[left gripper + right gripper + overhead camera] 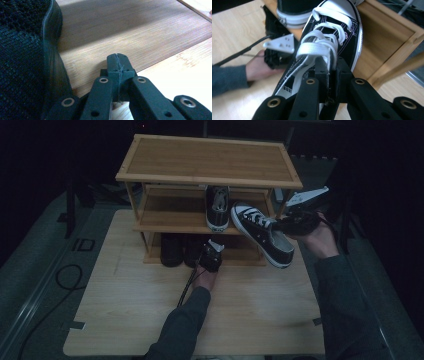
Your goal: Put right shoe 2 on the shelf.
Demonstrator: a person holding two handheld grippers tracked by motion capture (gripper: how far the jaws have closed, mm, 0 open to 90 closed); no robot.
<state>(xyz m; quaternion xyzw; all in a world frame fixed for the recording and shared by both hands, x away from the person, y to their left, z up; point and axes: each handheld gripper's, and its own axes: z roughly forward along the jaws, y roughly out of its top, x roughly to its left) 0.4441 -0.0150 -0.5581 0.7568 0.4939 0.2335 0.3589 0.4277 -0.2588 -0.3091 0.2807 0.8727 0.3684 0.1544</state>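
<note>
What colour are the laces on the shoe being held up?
White. The laces on the black sneaker show best in the right gripper view.

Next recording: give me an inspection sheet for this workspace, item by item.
Surface: pale wooden table, bare in front.
Job's things: black sneaker with white laces, held in the air; its mate on the wooden rack, middle shelf.
Clutter: dark shoes on the bottom shelf.
Grippers: right tongs shut on the black sneaker's tongue; left tongs shut, empty, by the bottom shelf.
Cables: one trails from the left tongs; a loop lies on the floor.
Surroundings: dark, nothing seen.
</note>
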